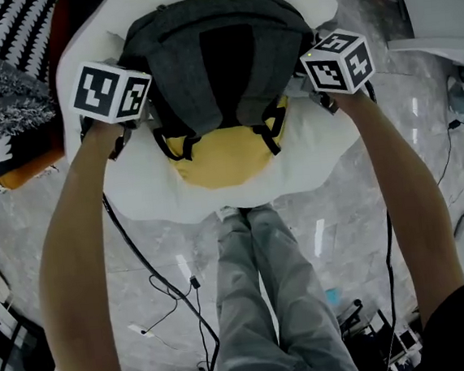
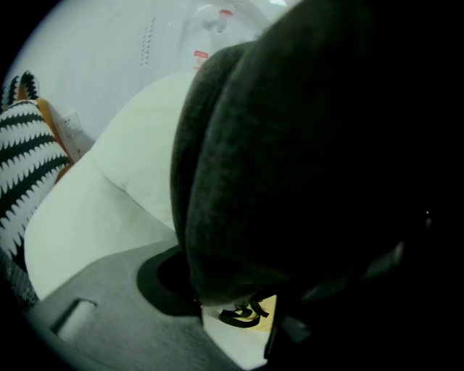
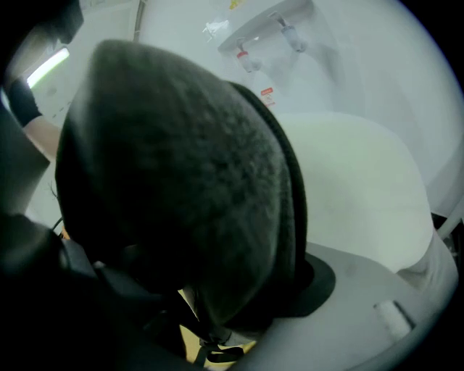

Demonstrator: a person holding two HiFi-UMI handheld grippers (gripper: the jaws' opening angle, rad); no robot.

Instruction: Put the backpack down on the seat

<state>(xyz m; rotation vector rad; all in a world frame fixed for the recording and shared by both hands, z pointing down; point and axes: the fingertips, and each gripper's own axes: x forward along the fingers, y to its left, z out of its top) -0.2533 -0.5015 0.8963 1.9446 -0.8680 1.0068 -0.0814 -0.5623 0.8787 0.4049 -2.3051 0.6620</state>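
Note:
A dark grey backpack (image 1: 220, 59) rests upright on the white seat (image 1: 134, 190), with a yellow cushion (image 1: 225, 161) under its straps. My left gripper (image 1: 140, 116) is at the bag's left side and my right gripper (image 1: 313, 91) at its right side. In the left gripper view the backpack (image 2: 290, 159) fills the space between the wide-standing jaws, and the left gripper (image 2: 239, 311) does not visibly press on it. In the right gripper view the backpack (image 3: 181, 181) likewise sits between the spread jaws of the right gripper (image 3: 217, 333). The fingertips are mostly hidden by the bag.
A black-and-white patterned cushion (image 1: 9, 71) lies on an orange seat at the left. Cables (image 1: 169, 293) trail over the marble floor beside the person's legs (image 1: 267, 299). White furniture (image 1: 435, 6) stands at the upper right. The white seat back (image 3: 355, 181) rises behind the bag.

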